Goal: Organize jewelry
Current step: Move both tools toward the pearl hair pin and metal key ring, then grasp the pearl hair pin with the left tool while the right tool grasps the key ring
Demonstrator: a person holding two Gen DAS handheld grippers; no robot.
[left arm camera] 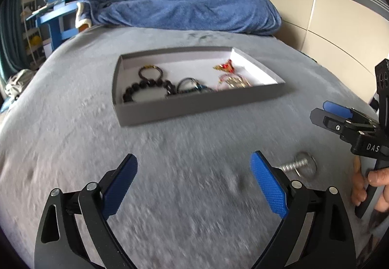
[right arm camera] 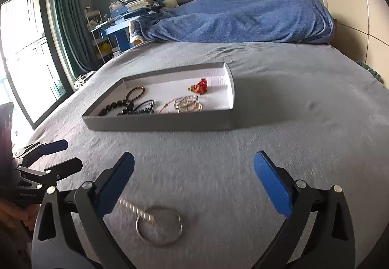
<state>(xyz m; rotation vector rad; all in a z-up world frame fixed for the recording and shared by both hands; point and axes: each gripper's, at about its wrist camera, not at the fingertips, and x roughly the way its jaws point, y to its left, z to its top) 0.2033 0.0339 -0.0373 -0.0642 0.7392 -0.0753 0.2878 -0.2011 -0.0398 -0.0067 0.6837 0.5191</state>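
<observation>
A shallow grey tray (left arm camera: 194, 111) (right arm camera: 158, 123) lies on the grey bed. In it lie a black bead bracelet (left arm camera: 143, 89) (right arm camera: 116, 106), a dark cord bracelet (left arm camera: 192, 86), gold and pink pieces (left arm camera: 233, 82) (right arm camera: 188, 103) and a red ornament (left arm camera: 226, 66) (right arm camera: 200, 86). A silver ring with a beaded chain (right arm camera: 158, 227) (left arm camera: 301, 165) lies loose on the bed in front of the tray. My right gripper (right arm camera: 194, 184) is open just above and behind it. My left gripper (left arm camera: 193, 181) is open and empty, left of the ring.
A blue blanket (left arm camera: 189, 9) (right arm camera: 243, 18) is heaped at the bed's far end. A blue desk with books (right arm camera: 131, 1) stands beyond the bed on the left, a window (right arm camera: 24, 50) at far left, a cream wardrobe (left arm camera: 328, 26) on the right.
</observation>
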